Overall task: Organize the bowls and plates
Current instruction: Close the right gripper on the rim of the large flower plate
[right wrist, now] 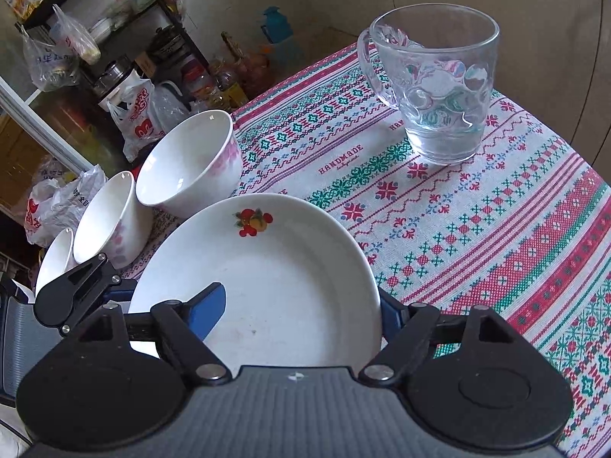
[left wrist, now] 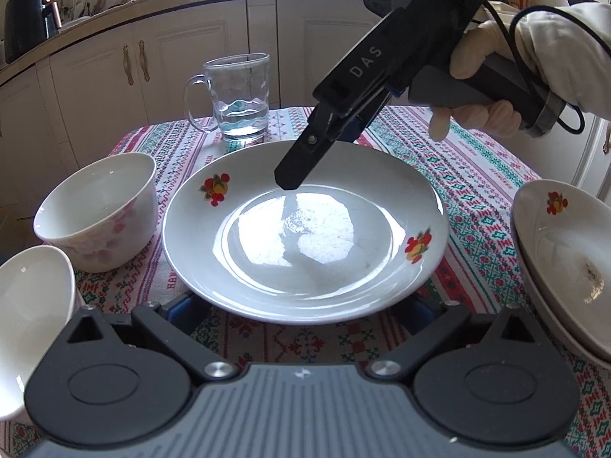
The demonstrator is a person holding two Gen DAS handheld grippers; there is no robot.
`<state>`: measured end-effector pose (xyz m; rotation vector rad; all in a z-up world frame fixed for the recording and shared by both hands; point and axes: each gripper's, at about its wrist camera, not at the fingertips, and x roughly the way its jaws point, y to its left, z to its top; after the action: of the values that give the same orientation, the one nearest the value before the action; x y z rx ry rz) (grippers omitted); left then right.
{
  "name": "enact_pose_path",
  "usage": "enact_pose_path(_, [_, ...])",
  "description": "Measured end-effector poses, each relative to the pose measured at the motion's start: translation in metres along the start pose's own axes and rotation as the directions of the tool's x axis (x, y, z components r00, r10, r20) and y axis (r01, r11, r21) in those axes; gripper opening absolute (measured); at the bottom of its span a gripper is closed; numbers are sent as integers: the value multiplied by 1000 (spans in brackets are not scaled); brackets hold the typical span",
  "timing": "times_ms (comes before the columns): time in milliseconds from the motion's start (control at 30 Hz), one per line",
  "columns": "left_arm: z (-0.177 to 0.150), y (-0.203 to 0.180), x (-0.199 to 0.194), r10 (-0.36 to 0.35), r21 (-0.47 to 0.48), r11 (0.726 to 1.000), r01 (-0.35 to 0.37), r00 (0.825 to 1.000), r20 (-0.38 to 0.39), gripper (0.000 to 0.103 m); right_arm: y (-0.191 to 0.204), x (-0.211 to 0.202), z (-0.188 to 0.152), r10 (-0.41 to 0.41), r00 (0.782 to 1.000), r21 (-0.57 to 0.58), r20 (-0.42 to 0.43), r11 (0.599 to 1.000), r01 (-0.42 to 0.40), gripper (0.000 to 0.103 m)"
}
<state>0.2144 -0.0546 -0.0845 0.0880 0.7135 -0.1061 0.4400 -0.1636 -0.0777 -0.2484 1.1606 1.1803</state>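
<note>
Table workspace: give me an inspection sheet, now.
Surface: patterned tablecloth covering the table.
Job's things: fruit-print plate at centre; three bowls left of it; stacked plates to its right.
Clutter: glass mug with a little water.
Grippers: left gripper jaws wide, tips hidden by the plate's near rim; right gripper straddles the plate's rim, grip unclear.
Cables: black cable loops from the right gripper's handle.
Surroundings: kitchen cabinets; shelf with plastic bags.
</note>
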Motion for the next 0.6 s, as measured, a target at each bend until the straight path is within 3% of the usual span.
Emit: enact_pose_path(600, [-1, -10, -50, -93, 81, 992, 92, 996, 14, 100, 43, -44, -33, -49, 998, 37, 47, 998, 47, 85])
